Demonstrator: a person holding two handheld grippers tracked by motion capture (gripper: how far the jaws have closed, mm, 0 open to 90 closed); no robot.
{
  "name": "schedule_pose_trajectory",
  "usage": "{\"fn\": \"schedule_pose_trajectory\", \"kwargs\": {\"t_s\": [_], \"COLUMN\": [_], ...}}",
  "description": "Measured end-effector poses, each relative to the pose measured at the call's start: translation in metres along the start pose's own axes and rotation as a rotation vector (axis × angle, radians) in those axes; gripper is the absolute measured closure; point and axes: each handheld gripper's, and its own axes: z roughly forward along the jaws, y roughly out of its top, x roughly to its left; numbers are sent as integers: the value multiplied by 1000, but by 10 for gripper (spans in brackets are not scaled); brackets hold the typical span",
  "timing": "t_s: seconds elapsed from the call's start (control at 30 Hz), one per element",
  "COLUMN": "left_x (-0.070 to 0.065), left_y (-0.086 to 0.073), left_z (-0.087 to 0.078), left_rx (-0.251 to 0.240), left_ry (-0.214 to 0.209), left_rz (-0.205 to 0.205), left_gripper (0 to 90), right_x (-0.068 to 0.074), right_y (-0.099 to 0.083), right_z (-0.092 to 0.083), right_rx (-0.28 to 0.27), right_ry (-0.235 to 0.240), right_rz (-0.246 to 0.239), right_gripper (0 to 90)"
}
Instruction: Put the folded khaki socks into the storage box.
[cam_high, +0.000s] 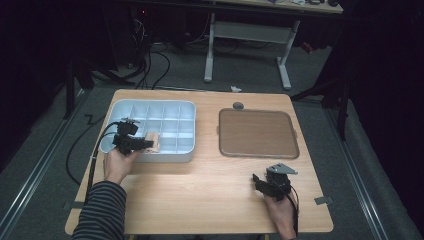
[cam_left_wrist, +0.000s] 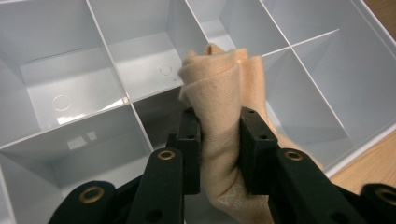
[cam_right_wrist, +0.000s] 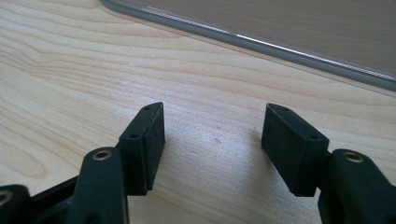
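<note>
Left gripper (cam_left_wrist: 219, 140): jaws pinch a rolled beige cloth (cam_left_wrist: 222, 100); both pads press its sides, and the fabric bulges above and below the grip.
Left gripper, high view (cam_high: 145, 144): held in the person's left hand (cam_high: 117, 162) at the front edge of the compartment tray (cam_high: 120, 107), pointing across it toward the right.
Rolled beige cloth, position (cam_high: 152, 142): held over the front row of the tray, near the middle of that row; the roll's upper end stands above the divider walls. Whether its lower end touches the tray floor cannot be told.
Compartment tray: pale grey-blue, divided into a grid of cells, on the left half of the wooden table (cam_high: 210, 185). The cells seen around the cloth hold nothing else.
Right gripper (cam_right_wrist: 212, 140): jaws spread wide, nothing between the pads, bare table under them.
Right gripper, high view (cam_high: 262, 185): held in the right hand (cam_high: 280, 210) low over the table near the front right, well apart from the tray.
Brown flat tray (cam_high: 257, 132): on the right half of the table; its grey rim (cam_right_wrist: 261, 44) crosses the top of the right gripper view.
Sleeve (cam_high: 102, 212): striped, on the left forearm.
</note>
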Motion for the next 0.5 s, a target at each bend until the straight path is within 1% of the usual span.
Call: {"fn": "schedule_pose_trajectory", "kwargs": {"t_s": [0.07, 0.2, 0.27, 0.3, 0.37, 0.43, 0.5], "left_x": [-3, -3, -4, -4, -6, -6, -5], "left_y": [0, 1, 1, 1, 0, 0, -1], "left_z": [1, 2, 3, 4, 7, 11, 13], "left_rx": [8, 15, 17, 21, 45, 64, 63], "left_ry": [20, 26, 38, 51, 84, 82, 73], "left_rz": [19, 24, 27, 34, 52, 53, 43], "left_gripper": [727, 727, 727, 727, 727, 726, 727], "right_x": [0, 0, 0, 0, 0, 0, 0], "right_y": [0, 0, 0, 0, 0, 0, 0], "right_z": [0, 0, 0, 0, 0, 0, 0], "right_rx": [0, 0, 0, 0, -1, 0, 0], "right_ry": [0, 0, 1, 0, 1, 1, 1], "right_rz": [0, 0, -1, 0, -2, -1, -1], "right_gripper": [397, 396, 396, 396, 395, 396, 396]}}
